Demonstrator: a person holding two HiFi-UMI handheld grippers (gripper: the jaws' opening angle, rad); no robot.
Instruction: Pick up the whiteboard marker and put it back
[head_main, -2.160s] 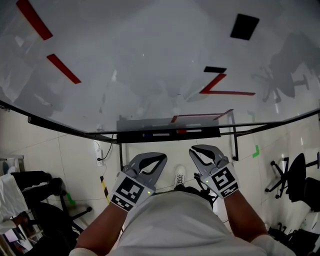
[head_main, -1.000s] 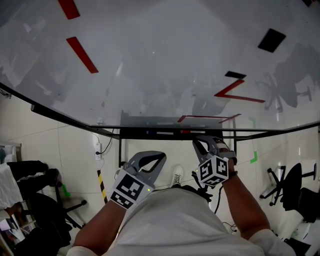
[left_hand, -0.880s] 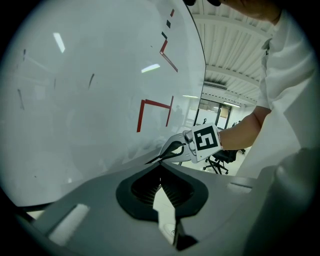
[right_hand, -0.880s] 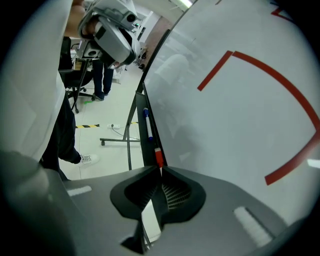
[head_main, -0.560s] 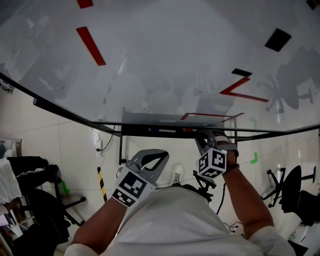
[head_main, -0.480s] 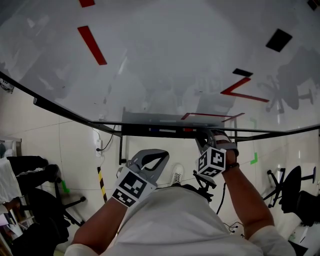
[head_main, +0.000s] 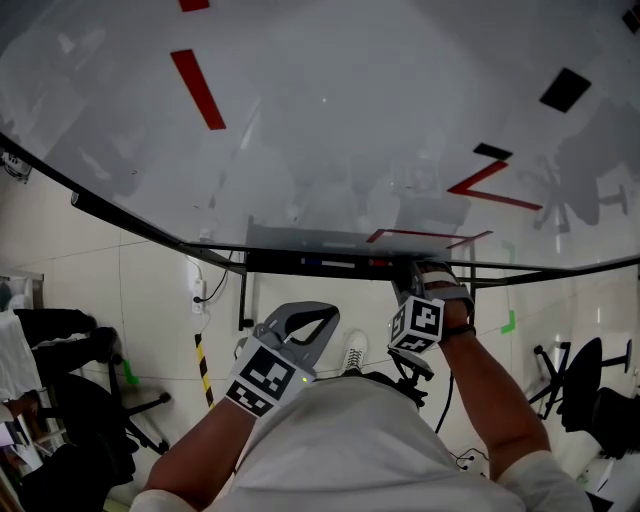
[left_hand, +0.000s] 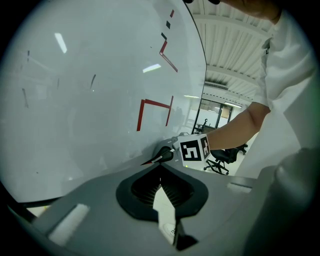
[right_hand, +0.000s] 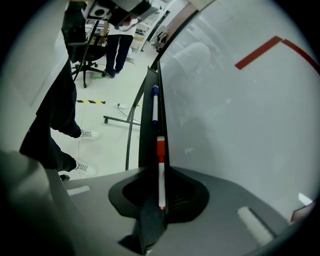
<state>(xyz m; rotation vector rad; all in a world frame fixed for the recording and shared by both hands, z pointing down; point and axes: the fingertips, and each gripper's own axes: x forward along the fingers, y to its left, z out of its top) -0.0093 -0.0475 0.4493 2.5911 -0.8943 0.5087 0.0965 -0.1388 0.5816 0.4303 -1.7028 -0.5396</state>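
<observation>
The whiteboard marker (right_hand: 160, 172) is white with a red cap; the second marker (right_hand: 154, 107) has a blue cap. The whiteboard (head_main: 330, 130) is white, with red lines and black patches. The floor tape (head_main: 205, 368) is striped black and yellow.

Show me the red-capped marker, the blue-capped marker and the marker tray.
red-capped marker (right_hand: 161, 181), right gripper view, white barrel.
blue-capped marker (right_hand: 154, 110), right gripper view, white barrel.
marker tray (right_hand: 146, 132), right gripper view, bare black ledge.

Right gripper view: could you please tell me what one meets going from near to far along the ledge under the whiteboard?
red whiteboard marker, lying between this gripper's jaws → blue-capped whiteboard marker → standing person in dark trousers, far off on the floor
</observation>
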